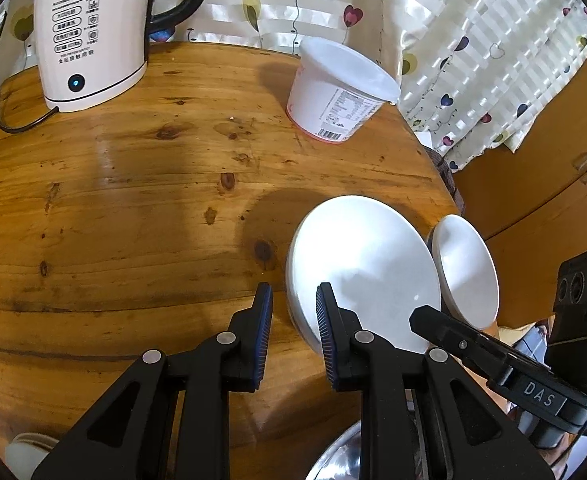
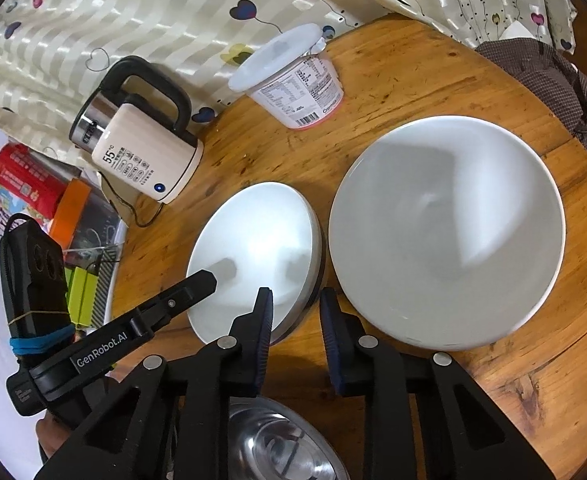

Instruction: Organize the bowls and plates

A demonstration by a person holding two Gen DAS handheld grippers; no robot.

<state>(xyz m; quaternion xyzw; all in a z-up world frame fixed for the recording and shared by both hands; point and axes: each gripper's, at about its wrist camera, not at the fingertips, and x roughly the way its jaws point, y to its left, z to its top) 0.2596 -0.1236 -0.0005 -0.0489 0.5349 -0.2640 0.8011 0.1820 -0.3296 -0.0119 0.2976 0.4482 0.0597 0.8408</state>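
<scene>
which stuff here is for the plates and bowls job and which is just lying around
Job: small white bowl, large white bowl, steel bowl.

Lying about: kettle, lidded tub, red packet, dark cloth.

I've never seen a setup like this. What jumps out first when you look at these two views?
Black two-finger grippers fill the bottom of both views, the left gripper and right gripper both open near a small white plate. A large white plate lies beside it on the round wooden table, with a cream kettle and lidded white tub behind.
</scene>
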